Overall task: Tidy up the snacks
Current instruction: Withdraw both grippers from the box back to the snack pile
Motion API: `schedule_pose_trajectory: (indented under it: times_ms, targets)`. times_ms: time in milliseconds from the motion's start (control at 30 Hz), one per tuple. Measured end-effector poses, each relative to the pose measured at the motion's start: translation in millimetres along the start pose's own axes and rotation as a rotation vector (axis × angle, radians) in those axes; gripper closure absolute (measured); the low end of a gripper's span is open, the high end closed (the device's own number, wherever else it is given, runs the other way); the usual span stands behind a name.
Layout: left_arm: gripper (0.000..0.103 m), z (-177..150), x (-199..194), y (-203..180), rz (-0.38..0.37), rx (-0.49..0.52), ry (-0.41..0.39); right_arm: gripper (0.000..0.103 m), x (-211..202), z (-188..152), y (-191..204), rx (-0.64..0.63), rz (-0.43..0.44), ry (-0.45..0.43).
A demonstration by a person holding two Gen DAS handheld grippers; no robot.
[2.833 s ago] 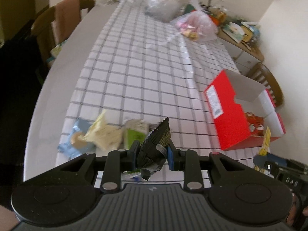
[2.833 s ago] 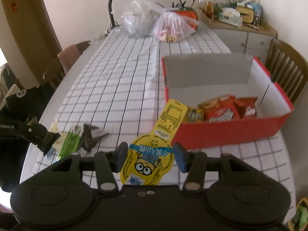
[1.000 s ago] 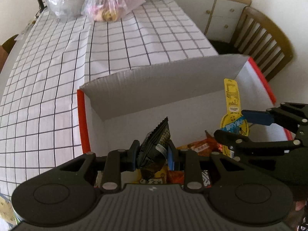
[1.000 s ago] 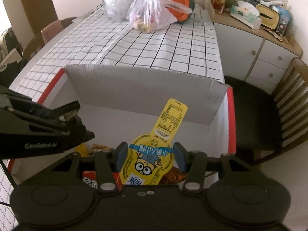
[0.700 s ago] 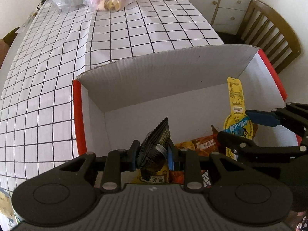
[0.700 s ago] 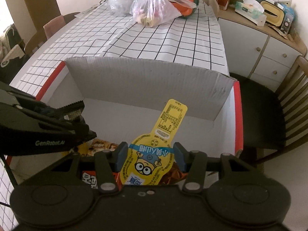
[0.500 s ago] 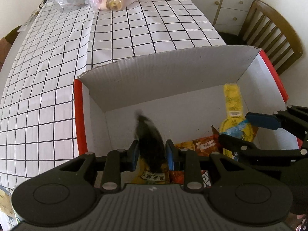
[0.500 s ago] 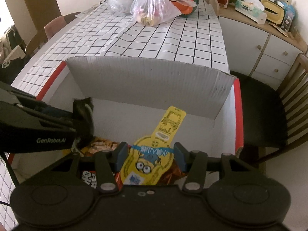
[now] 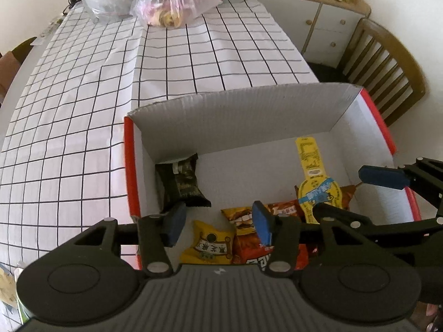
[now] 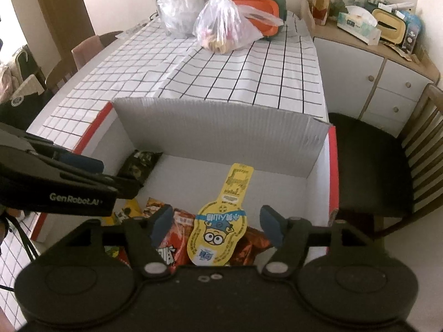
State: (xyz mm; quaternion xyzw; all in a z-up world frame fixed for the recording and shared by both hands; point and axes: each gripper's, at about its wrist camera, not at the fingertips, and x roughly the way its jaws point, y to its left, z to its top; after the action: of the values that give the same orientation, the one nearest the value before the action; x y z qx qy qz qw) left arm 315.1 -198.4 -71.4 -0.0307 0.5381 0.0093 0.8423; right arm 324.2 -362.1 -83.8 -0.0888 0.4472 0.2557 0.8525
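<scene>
Both claws hang over an open red box point(image 9: 128, 166) that stands on a table with a checked cloth point(image 9: 83, 96).

The left claw point(image 9: 218, 222) has its jaws opening, with nothing pressed between the blue pads point(image 9: 174, 222). The dark snack packet point(image 9: 181, 184) lies on the white box floor just beyond the left pad, in the box's far left corner, against the left wall and free of the claw. Below the gap between the pads lie a yellow packet point(image 9: 209, 246) and red packets point(image 9: 249, 238), none of them touched.

The right claw point(image 10: 217, 225) also has its jaws opening. The yellow cartoon packet point(image 10: 221, 221) lies between its pads but touches neither; there is a clear gap on each side. The packet rests on top of the red and brown packets point(image 10: 171, 235) at the near side of the box, its narrow neck pointing toward the far wall. In the left wrist view the same yellow cartoon packet point(image 9: 315, 185) sits on the right side of the box, under the right claw's fingers point(image 9: 383, 178).

Plastic bags point(image 10: 224, 25) sit at the far end of the table.
</scene>
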Motion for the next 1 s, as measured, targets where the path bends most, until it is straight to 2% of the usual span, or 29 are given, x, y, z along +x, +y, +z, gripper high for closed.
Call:
schedule_pose_trajectory:
  times_ms: [100,400,467,800,867,1000]
  targets:
    - [0.047,-2,-9,2,-0.011,-0.004,-0.021,0.022,-10,-1,3,-0.002,-0.002,-0.024]
    - [0.043,-13,-40,6,-0.042,-0.004,-0.089,0.018,-39,-4,14,0.004,0.009,-0.072]
    - [0.039,-16,-48,7,-0.047,-0.002,-0.112,0.011,-47,-5,19,0.004,0.014,-0.093]
    - [0.036,-34,-82,27,-0.092,-0.003,-0.188,0.008,-75,-9,45,0.028,0.018,-0.142]
    - [0.036,-40,-89,34,-0.090,-0.002,-0.209,0.003,-79,-12,53,0.042,0.018,-0.150]
    - [0.035,-54,-103,52,-0.085,0.003,-0.252,0.003,-86,-16,72,0.060,0.025,-0.171]
